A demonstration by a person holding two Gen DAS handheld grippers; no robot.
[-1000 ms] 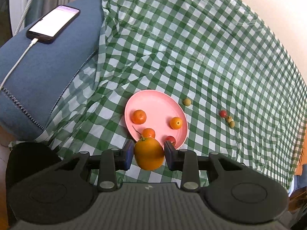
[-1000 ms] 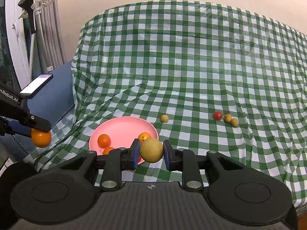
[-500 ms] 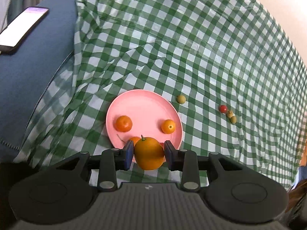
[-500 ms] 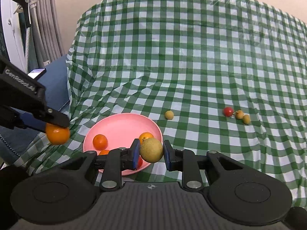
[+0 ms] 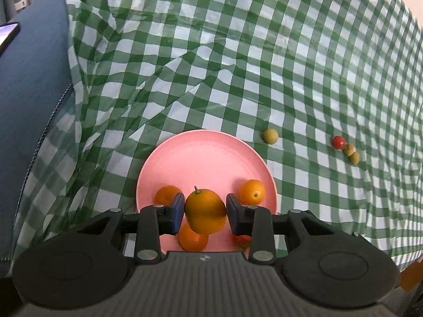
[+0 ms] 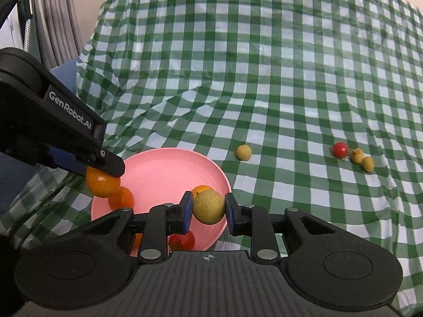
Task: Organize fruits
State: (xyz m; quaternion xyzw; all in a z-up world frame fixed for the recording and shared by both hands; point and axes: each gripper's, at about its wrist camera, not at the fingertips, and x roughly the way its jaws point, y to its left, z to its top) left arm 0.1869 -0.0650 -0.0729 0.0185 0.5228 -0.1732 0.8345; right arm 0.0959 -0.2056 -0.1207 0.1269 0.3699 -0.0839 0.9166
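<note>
Both tongs have sunk over the pink plate (image 5: 206, 158) | left gripper (image 5: 205, 210) pinching an orange (image 5: 205, 211), right gripper (image 6: 207, 208) pinching a yellow-green fruit (image 6: 208, 207) | plated below tips: several | left: loose yellow fruit (image 6: 243, 152), cherry tomato (image 6: 340, 149), two beyond.
</note>
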